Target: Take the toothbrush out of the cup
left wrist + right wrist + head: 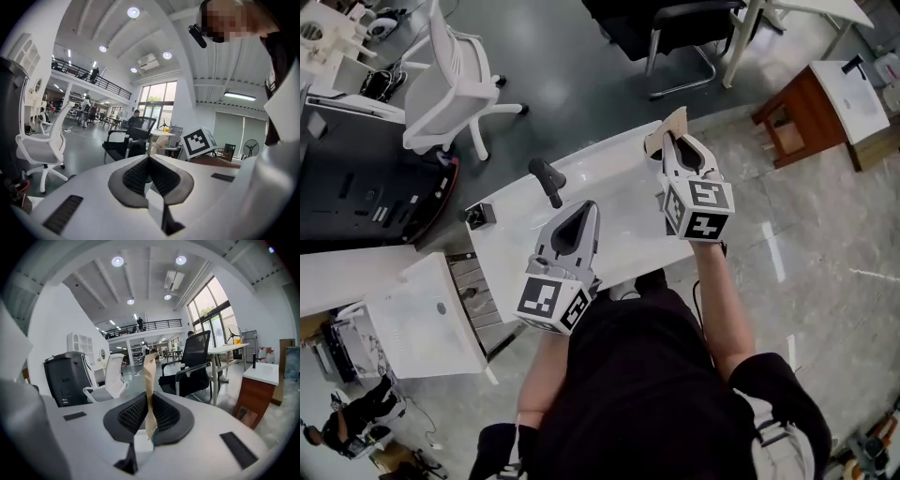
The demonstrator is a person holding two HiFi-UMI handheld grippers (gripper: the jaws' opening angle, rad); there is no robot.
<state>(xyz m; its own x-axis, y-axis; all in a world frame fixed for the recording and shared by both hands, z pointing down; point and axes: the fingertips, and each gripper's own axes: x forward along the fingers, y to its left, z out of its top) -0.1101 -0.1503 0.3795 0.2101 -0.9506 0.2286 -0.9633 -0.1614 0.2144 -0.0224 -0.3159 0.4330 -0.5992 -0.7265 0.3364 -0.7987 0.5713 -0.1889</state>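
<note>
My right gripper (667,141) hovers over the far right part of the white table (619,197), shut on the wall of a tan paper cup (673,122). In the right gripper view the cup (150,373) shows as a thin tan strip pinched between the dark pads of the right gripper (149,404). My left gripper (589,208) hangs over the middle of the table; in the left gripper view the left gripper (149,161) has its pads together with nothing between them. No toothbrush is clearly visible. A dark grey curved object (547,179) lies on the table beyond the left gripper.
A small black box (479,215) sits at the table's left end. A white drawer unit (427,314) stands left of the table, a black cabinet (366,187) and white office chair (450,75) beyond. A wooden side table (802,112) stands at the far right.
</note>
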